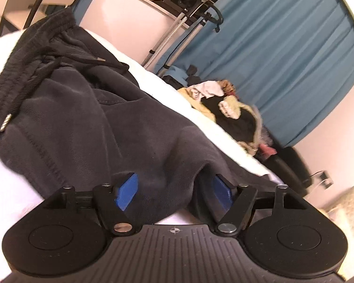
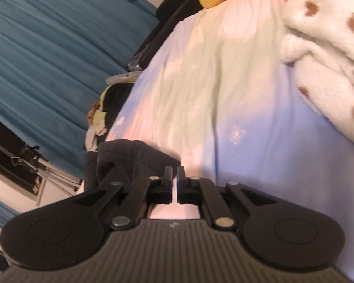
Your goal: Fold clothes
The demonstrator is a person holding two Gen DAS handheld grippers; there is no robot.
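Left tongs agape around dark shorts — right tongs nearly shut, empty — no legible writing.

The left gripper stood wide apart, blue pads showing. The right gripper was nearly closed, a slim gap remaining.

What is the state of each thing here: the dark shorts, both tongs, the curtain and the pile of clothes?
Dark shorts: crumpled on the bed, not folded, drawstring loose.
Left tongs: open, cloth of the shorts bunched between the blue pads, not pinched.
Right tongs: nearly shut, only a thin gap, holding nothing.
Blue curtain: drawn closed.
Pile of clothes: heaped, unfolded.
Spotted blanket: rumpled on the bed.
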